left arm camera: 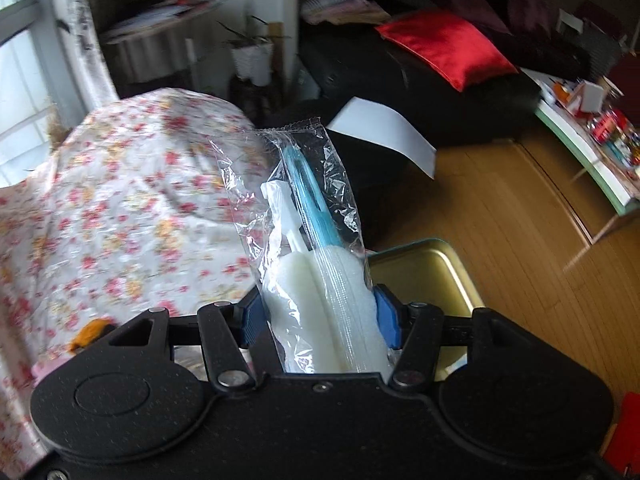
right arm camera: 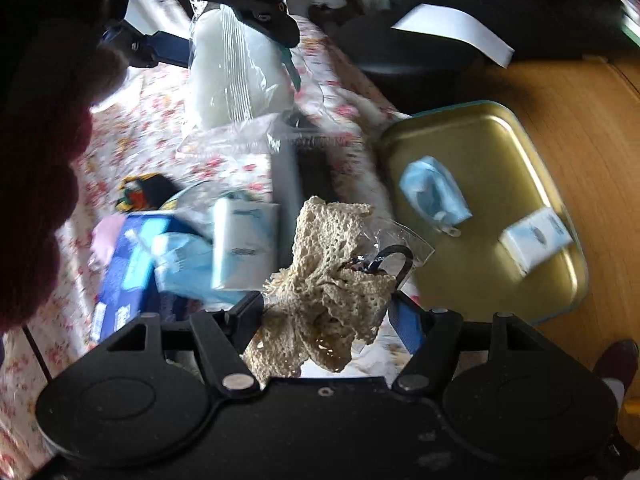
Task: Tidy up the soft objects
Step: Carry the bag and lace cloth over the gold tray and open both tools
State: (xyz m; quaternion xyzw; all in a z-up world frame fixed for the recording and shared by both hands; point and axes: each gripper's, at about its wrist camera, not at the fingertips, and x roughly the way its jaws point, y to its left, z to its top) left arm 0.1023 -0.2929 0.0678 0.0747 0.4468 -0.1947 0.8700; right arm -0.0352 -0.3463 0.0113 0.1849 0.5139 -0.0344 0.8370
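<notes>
Blue pads of the left hand-held gripper [left arm camera: 320,316] are clamped on a clear plastic packet [left arm camera: 304,240] holding white sponge brushes with a blue handle, lifted above the flowered cloth [left arm camera: 120,200] on the counter. Beside it, the right hand-held gripper [right arm camera: 328,312] pinches a bunch of beige crochet lace [right arm camera: 332,264], with a crumpled clear bag and a dark hook caught against it. Just past the lace sits a gold tin tray [right arm camera: 500,152], containing a folded blue mask [right arm camera: 434,196] and a small white packet [right arm camera: 536,240]. More blue and white packets [right arm camera: 192,248] lie on the cloth to the left.
</notes>
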